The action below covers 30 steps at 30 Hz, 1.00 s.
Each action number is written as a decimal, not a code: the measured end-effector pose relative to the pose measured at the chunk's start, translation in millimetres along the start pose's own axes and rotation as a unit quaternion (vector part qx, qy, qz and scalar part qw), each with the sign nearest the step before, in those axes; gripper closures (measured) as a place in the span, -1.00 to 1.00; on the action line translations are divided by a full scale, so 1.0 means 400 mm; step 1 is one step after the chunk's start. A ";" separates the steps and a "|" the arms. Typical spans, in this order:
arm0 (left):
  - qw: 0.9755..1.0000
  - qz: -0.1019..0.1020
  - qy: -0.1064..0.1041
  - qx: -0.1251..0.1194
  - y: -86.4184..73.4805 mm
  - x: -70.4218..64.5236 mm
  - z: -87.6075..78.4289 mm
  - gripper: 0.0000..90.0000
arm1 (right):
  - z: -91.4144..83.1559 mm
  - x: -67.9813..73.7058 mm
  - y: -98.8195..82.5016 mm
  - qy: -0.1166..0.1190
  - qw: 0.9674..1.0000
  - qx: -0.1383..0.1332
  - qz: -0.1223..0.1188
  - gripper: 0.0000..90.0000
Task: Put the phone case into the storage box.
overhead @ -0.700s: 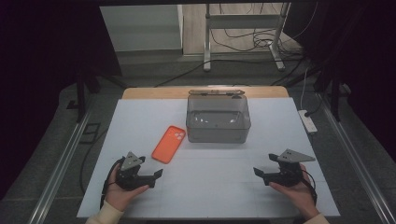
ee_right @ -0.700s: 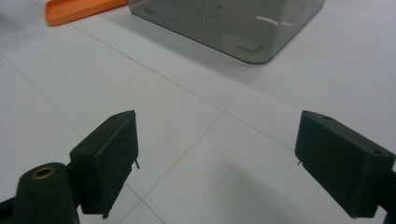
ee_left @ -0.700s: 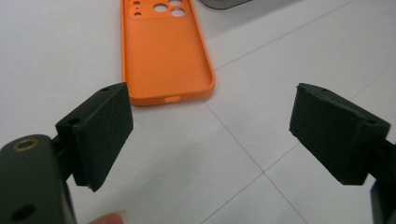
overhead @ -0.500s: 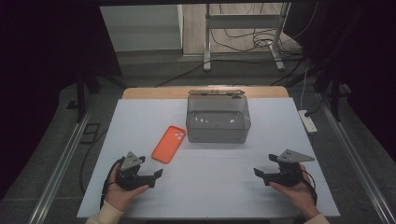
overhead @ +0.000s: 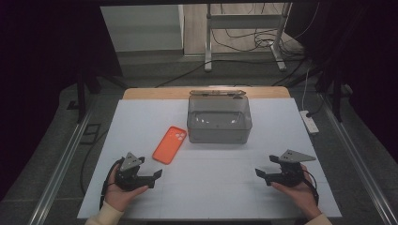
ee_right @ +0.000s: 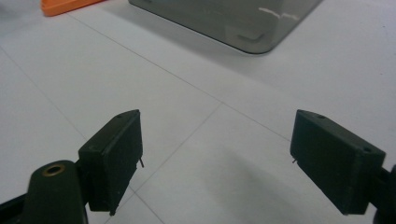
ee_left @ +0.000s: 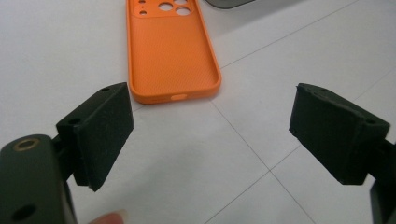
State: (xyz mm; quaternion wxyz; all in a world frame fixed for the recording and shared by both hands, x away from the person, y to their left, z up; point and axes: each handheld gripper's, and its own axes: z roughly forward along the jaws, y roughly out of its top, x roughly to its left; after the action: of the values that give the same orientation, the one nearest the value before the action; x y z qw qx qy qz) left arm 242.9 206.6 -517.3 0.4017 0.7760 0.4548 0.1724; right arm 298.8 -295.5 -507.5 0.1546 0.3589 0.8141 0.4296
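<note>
The left gripper [ee_left: 210,135] stood with jaws wide apart and empty, aimed at the orange phone case [ee_left: 171,49] lying flat just beyond it, left of the grey lidded box [overhead: 219,119] on the desk [overhead: 211,187]. The right gripper [overhead: 274,174] waited likewise agape. The approach seemed barely begun; next, the left needed to advance and straddle the case's near edge.
</note>
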 end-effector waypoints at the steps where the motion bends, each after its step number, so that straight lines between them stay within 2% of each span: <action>1: 1.000 0.000 0.000 0.000 -0.001 0.000 -0.002 -0.69 | -0.001 0.002 0.000 0.001 1.000 0.000 0.000 -0.61; 10: 1.000 0.002 -0.001 -0.006 0.002 -0.008 -0.011 -0.69 | -0.010 0.008 -0.010 -0.003 1.000 0.003 0.001 -0.59; 17: 1.000 0.006 -0.008 0.004 0.007 -0.016 -0.011 -0.70 | -0.009 0.007 -0.012 -0.009 1.000 0.003 0.009 -0.59; 22: 1.000 0.005 -0.011 0.009 0.013 -0.026 -0.021 -0.68 | -0.004 0.011 -0.010 -0.011 1.000 0.011 0.002 -0.57; 24: 1.000 0.011 -0.009 0.015 0.021 -0.031 -0.024 -0.67 | -0.002 0.012 -0.010 -0.009 1.000 0.011 0.003 -0.57; 27: 0.999 0.021 -0.021 0.028 0.040 -0.038 -0.029 -0.67 | -0.001 0.012 -0.012 -0.010 1.000 0.012 0.002 -0.57; 30: 0.999 0.027 -0.024 0.031 0.057 -0.047 -0.031 -0.66 | -0.002 0.008 -0.012 -0.009 1.000 0.011 0.007 -0.57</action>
State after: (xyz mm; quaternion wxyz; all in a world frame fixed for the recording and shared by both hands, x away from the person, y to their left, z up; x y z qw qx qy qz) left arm 237.8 190.5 -489.9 0.3831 0.8041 0.4290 0.1506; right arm 293.9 -295.5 -510.8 0.1547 0.3700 0.8147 0.4187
